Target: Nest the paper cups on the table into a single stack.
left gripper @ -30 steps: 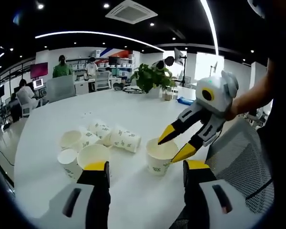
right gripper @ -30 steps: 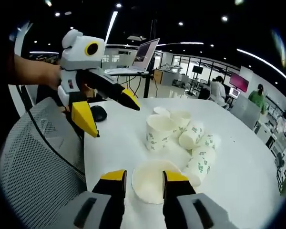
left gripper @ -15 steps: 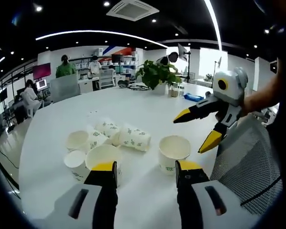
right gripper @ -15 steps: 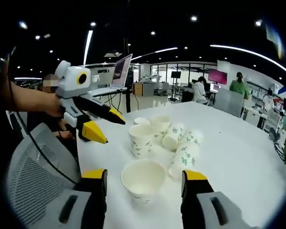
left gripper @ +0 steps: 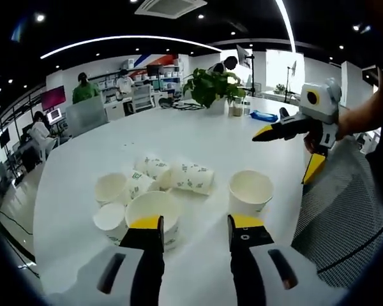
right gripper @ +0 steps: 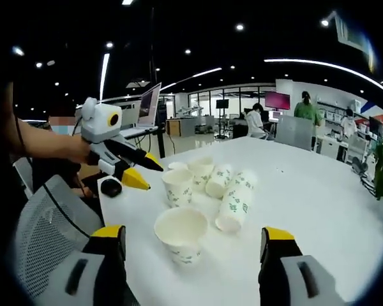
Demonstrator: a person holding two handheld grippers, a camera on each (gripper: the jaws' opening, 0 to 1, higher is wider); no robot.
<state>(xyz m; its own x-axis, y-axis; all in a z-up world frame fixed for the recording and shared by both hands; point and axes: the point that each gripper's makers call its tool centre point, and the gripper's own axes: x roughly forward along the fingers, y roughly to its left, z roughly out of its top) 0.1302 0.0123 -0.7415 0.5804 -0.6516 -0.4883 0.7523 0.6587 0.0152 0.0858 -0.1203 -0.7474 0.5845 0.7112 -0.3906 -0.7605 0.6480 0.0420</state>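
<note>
Both grippers have pulled back from the cups over the last second, and neither carries anything. The right gripper [right gripper: 195, 239], which a second ago had its tips pinched near the rim of the lone upright cup [left gripper: 249, 191], has let go and spread its jaws wide; in the left gripper view it [left gripper: 287, 150] now hangs over the counter's right edge, well apart from that cup. The left gripper [left gripper: 195, 226] has drawn its jaws closer together (a gap is left between them, and nothing sits in it); from the other side it [right gripper: 143, 172] shows just left of the near upright cup [right gripper: 177, 186].

The cups are unstacked on the white counter [left gripper: 198, 137]. In the left gripper view, an upright cup [left gripper: 154, 213] stands just beyond the left jaw, with a smaller cup [left gripper: 110, 220] touching its left side and another upright one [left gripper: 111, 188] behind. Two cups [left gripper: 191, 178] lie on their sides in the middle, touching. The lone cup stands to the right, apart from the cluster.

My reading: the right gripper has set that cup down upright as the base of the stack, and nesting has not begun. Next should be lifting a cluster cup into it; the toppled ones need righting first.
</note>
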